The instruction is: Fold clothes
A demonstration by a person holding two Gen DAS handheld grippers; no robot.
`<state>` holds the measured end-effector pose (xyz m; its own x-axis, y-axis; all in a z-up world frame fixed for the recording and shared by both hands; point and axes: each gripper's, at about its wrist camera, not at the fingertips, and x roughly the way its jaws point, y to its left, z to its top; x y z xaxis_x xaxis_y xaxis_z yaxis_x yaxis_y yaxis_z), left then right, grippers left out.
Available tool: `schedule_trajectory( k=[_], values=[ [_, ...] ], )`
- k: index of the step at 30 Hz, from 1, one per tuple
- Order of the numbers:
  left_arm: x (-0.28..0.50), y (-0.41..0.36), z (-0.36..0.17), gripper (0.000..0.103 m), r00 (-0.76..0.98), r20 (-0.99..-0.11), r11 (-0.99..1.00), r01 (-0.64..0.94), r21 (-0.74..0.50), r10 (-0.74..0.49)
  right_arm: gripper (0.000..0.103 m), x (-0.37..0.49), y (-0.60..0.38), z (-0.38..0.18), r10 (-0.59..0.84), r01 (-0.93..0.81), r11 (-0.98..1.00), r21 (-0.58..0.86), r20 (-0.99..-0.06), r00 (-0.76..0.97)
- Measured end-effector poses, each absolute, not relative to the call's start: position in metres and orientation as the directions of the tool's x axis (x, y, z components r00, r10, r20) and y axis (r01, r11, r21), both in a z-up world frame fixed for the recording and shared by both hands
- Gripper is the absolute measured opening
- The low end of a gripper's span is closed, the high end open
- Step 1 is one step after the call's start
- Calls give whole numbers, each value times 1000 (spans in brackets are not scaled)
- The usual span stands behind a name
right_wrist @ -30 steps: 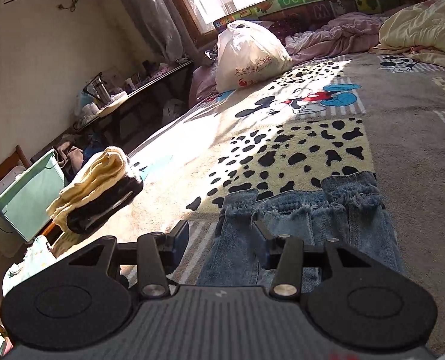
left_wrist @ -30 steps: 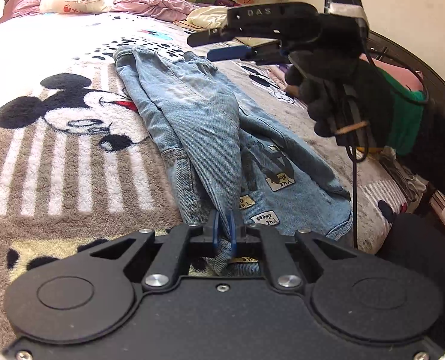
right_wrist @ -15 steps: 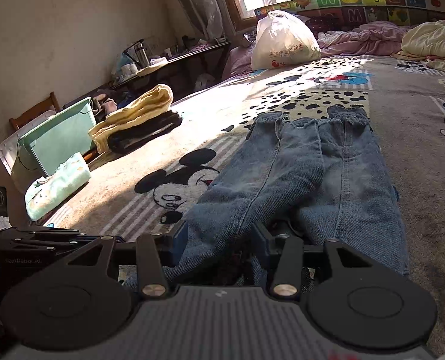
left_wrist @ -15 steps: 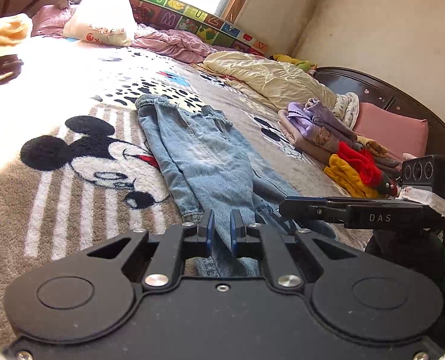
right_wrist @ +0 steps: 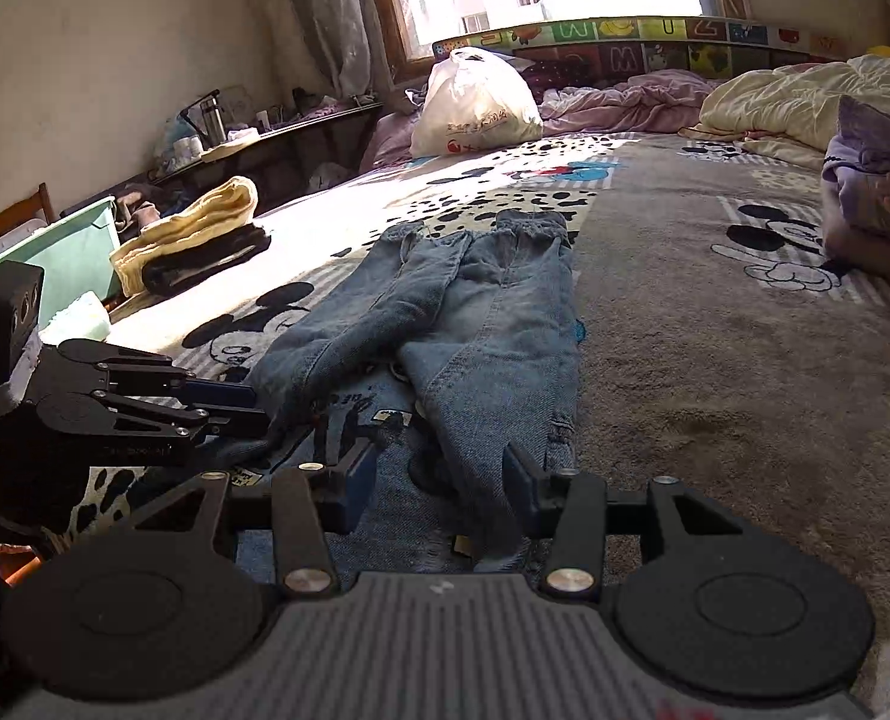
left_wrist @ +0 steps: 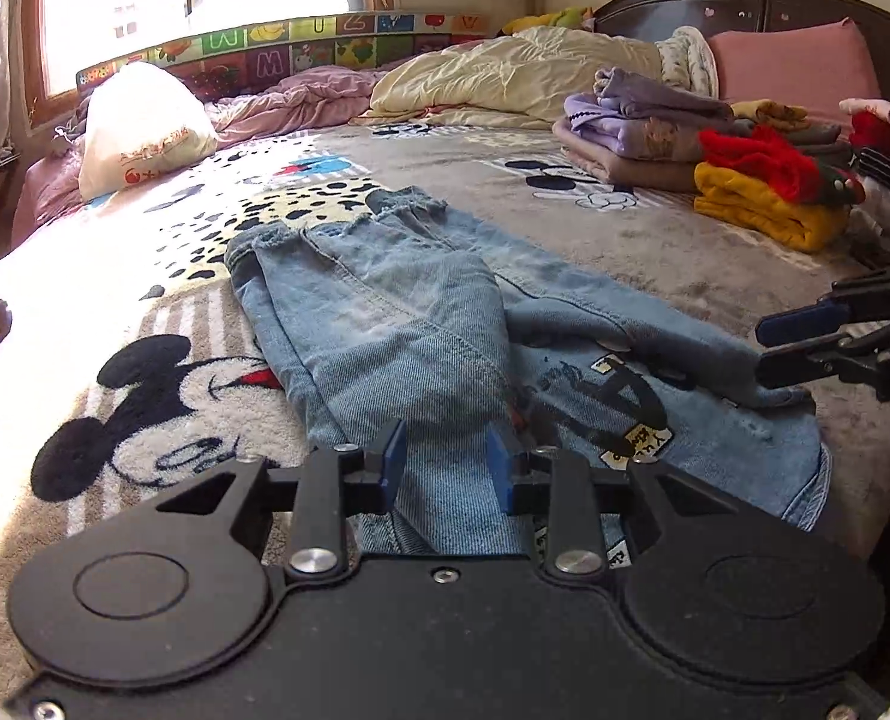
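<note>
A pair of light blue jeans (left_wrist: 384, 324) lies lengthwise on the Mickey Mouse blanket (left_wrist: 162, 396), legs side by side, frayed hems toward the window. The waist end with printed patches (left_wrist: 631, 384) is nearest me. My left gripper (left_wrist: 445, 459) hovers low over the near end of one leg. Its jaws are opening; denim shows between the blue pads (left_wrist: 392, 462), which do not press on it. My right gripper (right_wrist: 438, 480) stands open over the waist end of the jeans (right_wrist: 493, 324). It enters the left wrist view as the right gripper (left_wrist: 766, 348) at the denim's right edge.
Folded purple, red and yellow clothes (left_wrist: 745, 174) are stacked at the right by the dark headboard (left_wrist: 745, 6). A white plastic bag (right_wrist: 475, 108) and a cream quilt (left_wrist: 505, 72) lie at the far side. Yellow and black folded clothes (right_wrist: 192, 240) and a green bin (right_wrist: 54, 252) sit at the left.
My left jaws were shut on a fold of denim and have now parted, letting it go. The right gripper has drawn back from the hems to the waist end.
</note>
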<state>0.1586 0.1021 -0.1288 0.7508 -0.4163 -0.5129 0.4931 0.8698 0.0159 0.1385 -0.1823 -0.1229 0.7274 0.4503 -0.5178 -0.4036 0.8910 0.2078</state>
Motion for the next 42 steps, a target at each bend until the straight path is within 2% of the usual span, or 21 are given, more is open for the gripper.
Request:
schedule_trajectory(
  k=[3, 4, 6, 7, 10, 11, 13, 16, 20, 23, 27, 33, 39, 42],
  values=[
    [143, 107, -123, 28, 743, -449, 844, 534, -47, -496, 47, 126, -186, -135, 435, -431, 892, 136, -513, 740],
    [144, 104, -129, 28, 726, -484, 845, 532, -54, -488, 47, 124, -186, -142, 437, -445, 888, 119, -520, 734],
    [147, 90, -152, 28, 709, -594, 865, 500, 45, -379, 48, 125, -181, -158, 424, -463, 882, 86, -572, 702],
    [142, 89, -155, 28, 729, -576, 861, 502, 81, -371, 48, 122, -181, -160, 423, -466, 882, 75, -565, 709],
    [120, 99, -131, 30, 773, -479, 878, 478, 7, -417, 47, 115, -185, -147, 442, -476, 875, 85, -540, 716],
    [108, 106, -124, 46, 804, -422, 885, 465, 6, -419, 47, 109, -187, -141, 455, -496, 865, 70, -523, 720],
    [82, 113, -120, 65, 879, -346, 915, 387, 114, -329, 49, 96, -189, -128, 473, -542, 840, 10, -502, 724],
    [55, 111, -130, 65, 913, -340, 876, 342, 340, -225, 55, 75, -191, -122, 448, -588, 793, -158, -504, 739],
    [34, 107, -149, 65, 925, -345, 799, 326, 506, -160, 56, 57, -190, -136, 374, -608, 708, -361, -538, 755],
    [29, 94, -173, 65, 916, -382, 670, 360, 649, -123, 57, 55, -182, -156, 295, -582, 658, -478, -548, 783],
    [28, 78, -196, 65, 926, -366, 508, 361, 782, -95, 58, 51, -169, -168, 271, -550, 609, -572, -502, 822],
    [40, 67, -218, 65, 963, -243, 353, 268, 897, -112, 58, 57, -155, -183, 305, -521, 530, -669, -423, 853],
    [48, 70, -215, 65, 968, -206, 355, 244, 903, -140, 62, 58, -156, -185, 360, -488, 492, -721, -341, 868],
    [48, 71, -205, 61, 978, -150, 370, 193, 909, -143, 60, 57, -153, -179, 358, -465, 494, -734, -316, 879]
  ],
)
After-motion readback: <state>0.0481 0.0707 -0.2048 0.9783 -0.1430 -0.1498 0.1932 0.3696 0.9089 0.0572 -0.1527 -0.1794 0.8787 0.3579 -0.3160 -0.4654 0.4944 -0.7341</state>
